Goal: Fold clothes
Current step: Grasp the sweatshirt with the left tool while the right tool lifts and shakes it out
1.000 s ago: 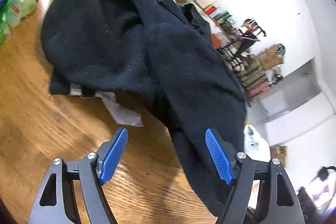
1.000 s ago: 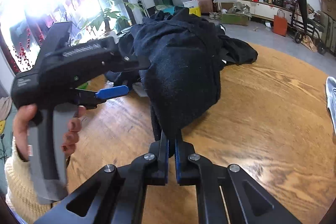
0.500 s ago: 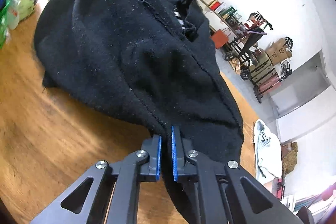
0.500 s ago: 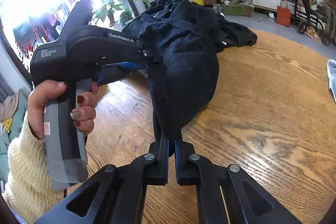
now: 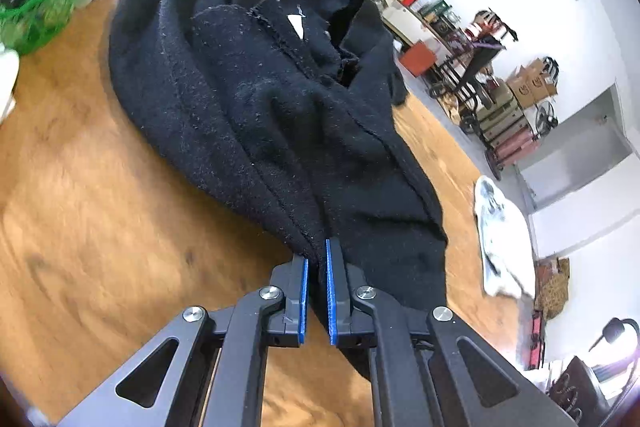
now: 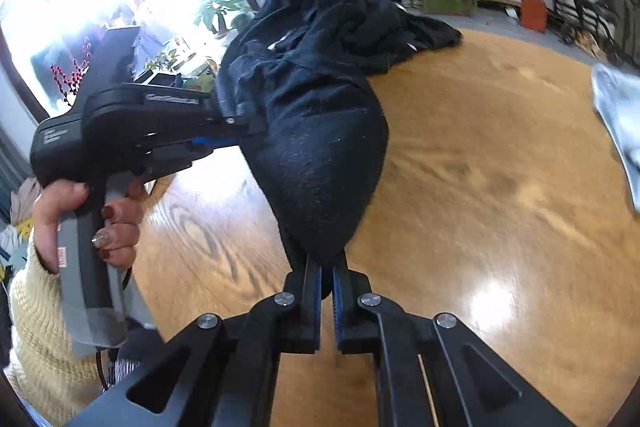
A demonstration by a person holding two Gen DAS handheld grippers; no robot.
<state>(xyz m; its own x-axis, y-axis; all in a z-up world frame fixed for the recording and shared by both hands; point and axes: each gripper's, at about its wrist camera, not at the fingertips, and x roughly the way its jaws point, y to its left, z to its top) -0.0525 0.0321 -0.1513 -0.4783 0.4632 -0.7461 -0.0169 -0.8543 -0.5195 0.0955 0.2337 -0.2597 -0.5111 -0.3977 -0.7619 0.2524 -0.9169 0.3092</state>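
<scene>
We have a black sweatshirt (image 5: 256,99) bunched and lifted in part above the round wooden worktop (image 5: 80,195), its fleecy inner side and a small white label turned outward in the left wrist view. It is not flat and shows no clean fold; most of its bulk heaps toward the far side of the worktop, with one dark end trailing on the wood there.

Our left tongs (image 5: 316,291) are clenched on a seamed edge of the cloth, which runs straight out from between the blue pads. Our right tongs (image 6: 326,291) are likewise clamped on a hanging lobe of the same garment (image 6: 320,147), whose lowest point drops right into their pinch. We judge that the two holds on separate edges serve to pull the fabric taut between them, so the shape can be opened or spread; which stage of folding this belongs to, the pictures do not settle.

From the right wrist view, the left tongs (image 6: 256,127) bite the cloth from the side, higher up, with a hand (image 6: 92,219) in a cream knitted sleeve on the handle.

A pale cloth (image 5: 504,239) lies well apart at the worktop's edge, and a green basket (image 5: 36,23) sits near the far side.
</scene>
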